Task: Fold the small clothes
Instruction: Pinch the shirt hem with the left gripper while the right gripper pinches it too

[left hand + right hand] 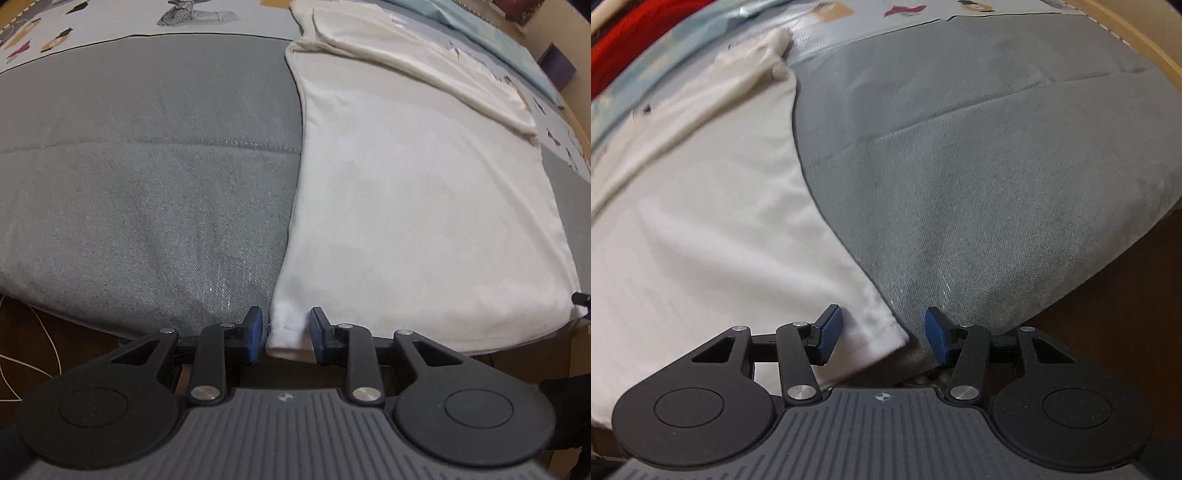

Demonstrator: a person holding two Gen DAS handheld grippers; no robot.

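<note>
A white garment (pixel 413 192) lies flat on the grey bedcover (pixel 147 184), with a folded-over strip along its far side. My left gripper (pixel 286 338) is at the garment's near left corner. Its blue pads are slightly apart, with the corner hem between them. In the right wrist view the same garment (pixel 713 221) fills the left half. My right gripper (pixel 882 339) is open at its near right corner, with the hem lying between the pads, nearer the left one. The right pad is over grey cover.
The grey bedcover (pixel 997 166) has a patterned light panel (pixel 110 18) beyond it. The bed's near edge drops to a dark wooden floor (pixel 1126 295). A wooden frame (pixel 1145 40) runs at the far right. A white cord (pixel 33 339) lies on the floor at left.
</note>
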